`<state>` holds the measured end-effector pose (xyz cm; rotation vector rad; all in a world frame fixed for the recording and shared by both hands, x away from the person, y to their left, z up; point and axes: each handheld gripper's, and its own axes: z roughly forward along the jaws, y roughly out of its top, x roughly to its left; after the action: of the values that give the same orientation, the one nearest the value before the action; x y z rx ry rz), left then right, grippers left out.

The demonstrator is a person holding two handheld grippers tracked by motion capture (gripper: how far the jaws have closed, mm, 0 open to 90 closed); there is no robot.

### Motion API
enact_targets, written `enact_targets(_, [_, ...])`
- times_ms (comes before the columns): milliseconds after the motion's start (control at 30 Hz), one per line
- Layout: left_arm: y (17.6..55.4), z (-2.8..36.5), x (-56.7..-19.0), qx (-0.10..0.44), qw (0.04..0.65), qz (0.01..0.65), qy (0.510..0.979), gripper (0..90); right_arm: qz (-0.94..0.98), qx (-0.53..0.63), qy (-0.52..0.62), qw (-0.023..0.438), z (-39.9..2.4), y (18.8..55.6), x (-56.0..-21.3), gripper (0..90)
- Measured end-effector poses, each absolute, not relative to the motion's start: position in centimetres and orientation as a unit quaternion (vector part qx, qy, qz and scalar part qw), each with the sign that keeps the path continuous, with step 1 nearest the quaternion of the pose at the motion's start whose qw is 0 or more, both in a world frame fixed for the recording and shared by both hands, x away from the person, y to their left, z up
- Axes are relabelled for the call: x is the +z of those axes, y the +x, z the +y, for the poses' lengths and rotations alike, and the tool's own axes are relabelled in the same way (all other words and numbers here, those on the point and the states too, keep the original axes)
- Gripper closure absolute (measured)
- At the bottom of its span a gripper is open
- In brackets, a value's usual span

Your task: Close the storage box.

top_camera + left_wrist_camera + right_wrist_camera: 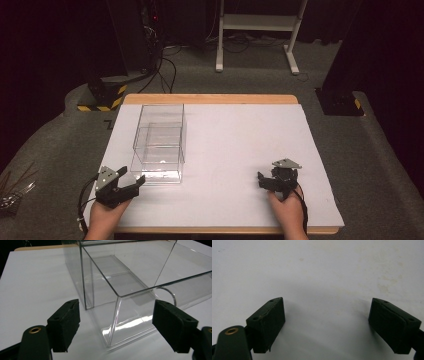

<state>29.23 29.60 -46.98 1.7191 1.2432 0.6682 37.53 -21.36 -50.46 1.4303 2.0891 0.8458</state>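
A clear plastic box (160, 142) with open top stands on the left half of the white table top (240, 150); a smaller clear box seems to sit inside it. My left gripper (131, 177) is at the box's near left corner, open. In the left gripper view the box's (125, 277) near corner stands just ahead of the gap of the left gripper (117, 317), and neither pad touches it. My right gripper (267, 181) rests near the table's front right, open. In the right gripper view, the right gripper (327, 325) has bare white surface between its pads.
The table's wooden rim (210, 99) shows at the far edge. Beyond it on the grey carpet are a white desk frame (257, 30), black stands and cables, and a yellow-and-black striped base (102, 97). Some metal tools (12, 192) lie on the floor at the far left.
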Motion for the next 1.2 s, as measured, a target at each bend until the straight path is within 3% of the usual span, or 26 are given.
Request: enact_targets(1200, [33.8,29.8,-47.3,0.271,0.448,0.523,0.672,18.9,0.761,0.308,0.521,0.234,-21.4,37.5,-50.5,13.8])
